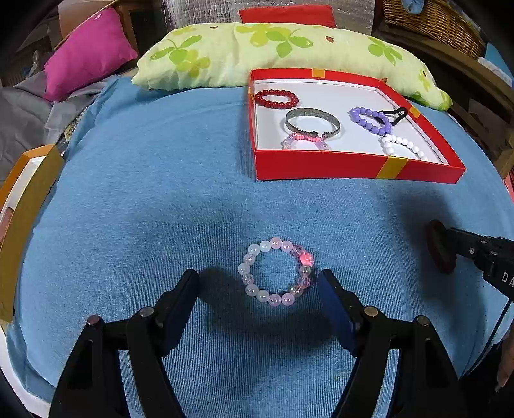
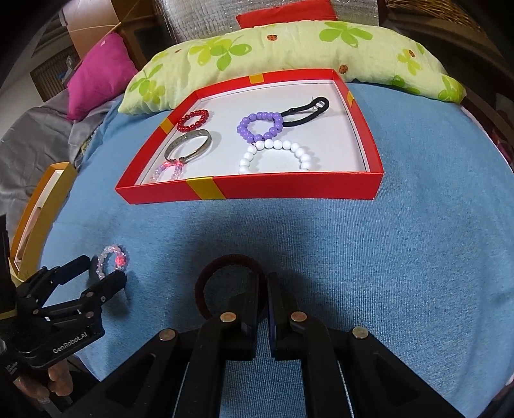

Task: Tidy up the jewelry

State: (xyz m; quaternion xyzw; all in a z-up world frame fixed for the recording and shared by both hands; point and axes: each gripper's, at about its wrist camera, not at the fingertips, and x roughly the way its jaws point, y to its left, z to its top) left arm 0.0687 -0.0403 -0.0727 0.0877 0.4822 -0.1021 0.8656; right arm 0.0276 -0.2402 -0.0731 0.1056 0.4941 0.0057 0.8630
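A pale pink bead bracelet (image 1: pixel 275 272) lies on the blue cloth between the open fingers of my left gripper (image 1: pixel 258 283); it also shows in the right wrist view (image 2: pixel 112 258). My right gripper (image 2: pixel 263 289) is shut on a dark red hair tie (image 2: pixel 225 267), which also shows in the left wrist view (image 1: pixel 438 247). The red box (image 1: pixel 353 168) holds a red bead bracelet (image 1: pixel 276 98), a silver bangle (image 1: pixel 311 123), a purple bead bracelet (image 1: pixel 369 120), a white bead bracelet (image 1: pixel 403 144), a black hair tie (image 1: pixel 396 114) and a pink bracelet (image 1: pixel 305 141).
A green clover pillow (image 1: pixel 257 54) lies behind the box, a magenta cushion (image 1: pixel 86 54) at far left. An orange box (image 1: pixel 29 199) sits at the left edge of the cloth. A wicker basket (image 1: pixel 433 22) stands at back right.
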